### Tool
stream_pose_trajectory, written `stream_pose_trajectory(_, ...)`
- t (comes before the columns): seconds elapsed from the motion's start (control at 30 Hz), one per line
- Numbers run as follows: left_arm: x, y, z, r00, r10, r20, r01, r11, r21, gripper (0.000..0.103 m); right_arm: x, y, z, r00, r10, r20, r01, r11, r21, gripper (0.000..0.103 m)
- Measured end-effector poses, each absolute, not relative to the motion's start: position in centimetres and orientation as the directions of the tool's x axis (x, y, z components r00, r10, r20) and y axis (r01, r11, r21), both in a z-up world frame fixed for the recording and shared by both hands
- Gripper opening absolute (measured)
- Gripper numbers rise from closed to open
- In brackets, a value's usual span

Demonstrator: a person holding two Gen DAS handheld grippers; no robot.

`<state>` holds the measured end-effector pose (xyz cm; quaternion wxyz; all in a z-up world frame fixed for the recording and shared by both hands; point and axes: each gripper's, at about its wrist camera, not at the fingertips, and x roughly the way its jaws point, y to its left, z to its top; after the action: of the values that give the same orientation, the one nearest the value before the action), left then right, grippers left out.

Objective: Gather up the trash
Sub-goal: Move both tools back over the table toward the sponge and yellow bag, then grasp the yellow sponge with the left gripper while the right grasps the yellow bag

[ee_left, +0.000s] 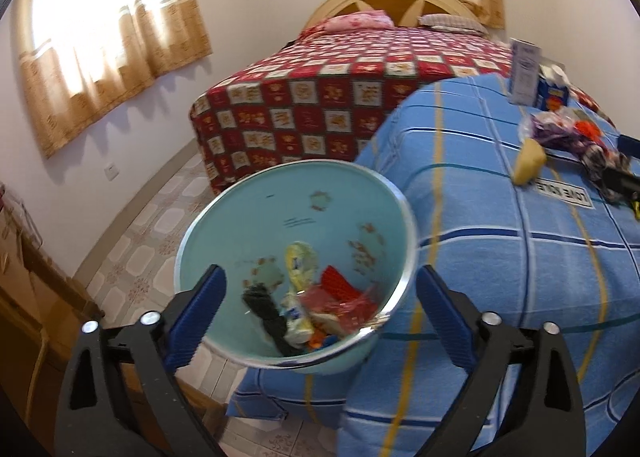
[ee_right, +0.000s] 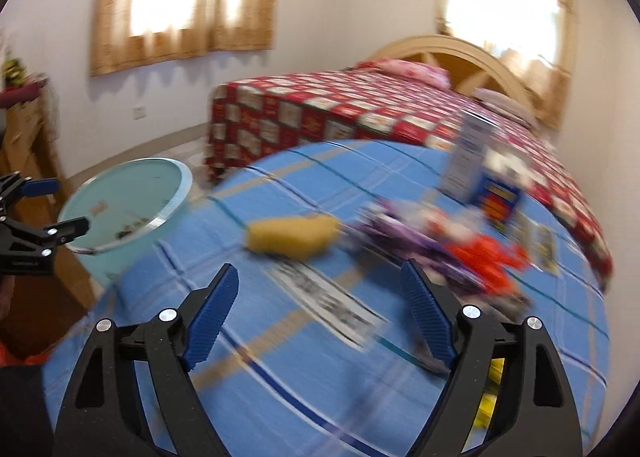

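Note:
A light blue bin point(ee_left: 256, 217) stands beside a table covered in blue plaid cloth point(ee_left: 500, 257); wrappers and other trash lie in its bottom. My left gripper point(ee_left: 320, 285) is open, its fingers on either side of the bin's near rim. On the table lie a yellow sponge point(ee_right: 292, 235), a purple wrapper point(ee_right: 404, 237), orange-red trash point(ee_right: 488, 261) and a printed paper strip point(ee_right: 328, 299). My right gripper point(ee_right: 320, 281) is open and empty above the cloth, just short of the sponge. The bin point(ee_right: 132, 193) and left gripper point(ee_right: 56, 209) show at the left in the right wrist view.
A white carton point(ee_right: 468, 157) and a blue box point(ee_right: 500, 197) stand at the table's far side. A bed with a red checked cover point(ee_left: 340, 97) lies behind. A wooden cabinet point(ee_left: 24, 277) stands at the left. The floor is tiled point(ee_left: 152, 225).

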<state>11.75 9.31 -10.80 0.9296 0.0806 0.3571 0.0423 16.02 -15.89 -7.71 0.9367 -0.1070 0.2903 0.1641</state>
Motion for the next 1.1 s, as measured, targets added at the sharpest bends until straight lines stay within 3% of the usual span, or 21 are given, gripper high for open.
stream_pose_trajectory(0.57,17.5,-2.2,-10.4,0.752,-0.001,-0.659,0.122,0.983,0.138,0.097,14.1,-31.9,-10.1,0.796,-0.056,-0.602,0.026,0.998,-0.057,0.09)
stream_pose_trajectory(0.83,20.0,-5.7,-11.1,0.739,-0.019,-0.674,0.175,0.971,0.163,0.095,13.7,-35.5,-10.9,0.786,-0.071,-0.614,0.086,0.996,-0.005,0.091)
stream_pose_trajectory(0.9,20.7,-6.2,-11.3,0.729,-0.036,-0.683,0.194,0.969,0.156,0.085,13.6,-35.7,-11.0,0.785,-0.066,-0.616,0.086,0.996,0.003,0.091)
stream_pose_trajectory(1.03,21.6,-6.7,-12.0,0.684,-0.09,-0.724,0.257,0.959,0.123,0.031,13.5,-35.7,-11.0,0.788,-0.054,-0.613,0.079,0.997,0.013,0.091)
stream_pose_trajectory(1.1,21.3,-6.6,-12.2,0.673,-0.112,-0.731,0.275,0.955,0.108,0.02,13.5,-35.5,-10.9,0.789,-0.047,-0.612,0.073,0.997,0.017,0.091)
